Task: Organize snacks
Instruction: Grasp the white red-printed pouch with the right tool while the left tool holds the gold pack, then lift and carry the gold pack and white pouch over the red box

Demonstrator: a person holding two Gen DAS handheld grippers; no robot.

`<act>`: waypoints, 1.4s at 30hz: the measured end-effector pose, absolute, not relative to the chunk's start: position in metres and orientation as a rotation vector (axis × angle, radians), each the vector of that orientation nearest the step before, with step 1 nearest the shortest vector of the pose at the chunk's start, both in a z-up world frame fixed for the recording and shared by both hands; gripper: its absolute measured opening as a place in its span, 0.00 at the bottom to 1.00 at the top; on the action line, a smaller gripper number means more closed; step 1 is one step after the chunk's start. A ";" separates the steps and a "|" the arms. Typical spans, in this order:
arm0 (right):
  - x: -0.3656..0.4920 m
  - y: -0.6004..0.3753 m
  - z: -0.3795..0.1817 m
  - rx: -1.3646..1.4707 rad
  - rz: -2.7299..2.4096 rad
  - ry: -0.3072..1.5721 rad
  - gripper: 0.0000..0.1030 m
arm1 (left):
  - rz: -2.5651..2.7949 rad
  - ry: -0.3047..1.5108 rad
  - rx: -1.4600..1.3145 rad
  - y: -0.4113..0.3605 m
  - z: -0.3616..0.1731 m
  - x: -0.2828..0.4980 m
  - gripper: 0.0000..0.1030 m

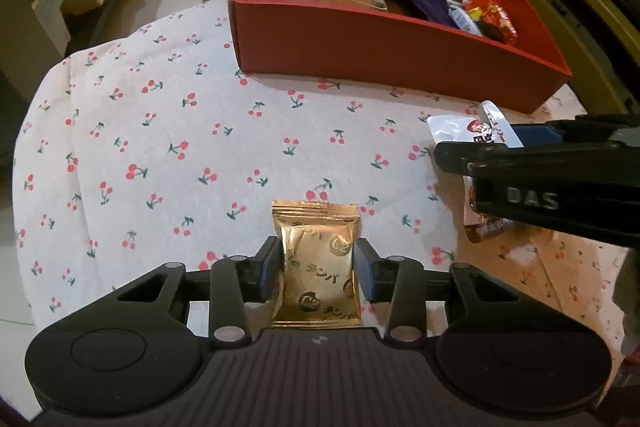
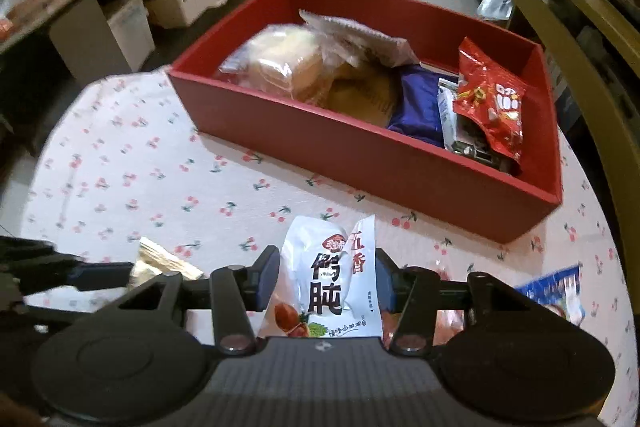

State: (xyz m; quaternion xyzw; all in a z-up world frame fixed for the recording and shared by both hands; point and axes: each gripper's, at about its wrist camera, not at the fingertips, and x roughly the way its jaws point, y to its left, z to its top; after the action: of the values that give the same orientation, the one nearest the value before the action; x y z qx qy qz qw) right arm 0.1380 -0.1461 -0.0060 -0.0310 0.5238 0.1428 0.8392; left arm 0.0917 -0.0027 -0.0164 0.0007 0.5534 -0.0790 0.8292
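The left claw [image 1: 318, 269] pinches a gold packet [image 1: 318, 259] by its sides, low over the cherry-print cloth of the counter [image 1: 160, 147]; the right claw [image 2: 326, 277] is pressed onto a white packet [image 2: 326, 279], lengthwise between its pads; both grips across the narrow width probably keep the packets from folding; the red box [image 2: 360, 163] lies beyond, already part-filled with snacks, so both packets are likely bound there; a blue packet [image 2: 556, 291] waits on the cloth.

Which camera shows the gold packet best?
The left wrist view: the gold packet sits centred between the left gripper's pads, its print readable. The right wrist view shows only a blurred corner behind that gripper.
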 end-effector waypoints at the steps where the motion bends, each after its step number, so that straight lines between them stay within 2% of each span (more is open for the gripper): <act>1: 0.133 -0.149 -0.002 -0.050 0.304 1.099 0.53 | -0.174 1.176 -0.005 -0.002 -0.015 0.089 0.37; 5: 0.112 -0.158 0.013 0.007 0.303 1.074 0.53 | -0.190 1.173 -0.018 -0.003 -0.012 0.082 0.37; 7: 0.103 -0.163 0.018 0.032 0.297 1.066 0.53 | -0.195 1.172 -0.021 -0.006 -0.013 0.082 0.47; 9: 0.097 -0.168 0.021 0.055 0.292 1.061 0.54 | -0.190 1.159 0.007 -0.012 -0.015 0.083 0.70; 10: 0.094 -0.171 0.023 0.064 0.287 1.057 0.54 | -0.180 1.146 0.037 -0.016 -0.016 0.083 0.72; 16: 0.094 -0.186 0.023 0.103 0.283 1.058 0.54 | -0.129 1.149 0.097 -0.024 -0.029 0.092 0.63; 18: 0.097 -0.190 0.025 0.113 0.286 1.055 0.54 | -0.120 1.141 0.100 -0.026 -0.028 0.091 0.51; 20: 0.099 -0.194 0.027 0.128 0.285 1.046 0.54 | -0.120 1.144 0.078 -0.025 -0.026 0.089 0.46; 30: 0.089 -0.210 0.038 0.151 0.273 1.006 0.54 | -0.110 1.155 0.054 -0.028 -0.015 0.066 0.46; 42: 0.079 -0.232 0.058 0.204 0.221 0.931 0.54 | -0.150 1.016 0.089 -0.050 0.047 0.072 0.46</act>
State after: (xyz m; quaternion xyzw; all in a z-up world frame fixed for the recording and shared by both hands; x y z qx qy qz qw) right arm 0.0786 -0.2315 0.0580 0.0981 0.4470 0.1062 0.8828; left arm 0.0724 -0.0504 0.0475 0.0428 0.4860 -0.0717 0.8700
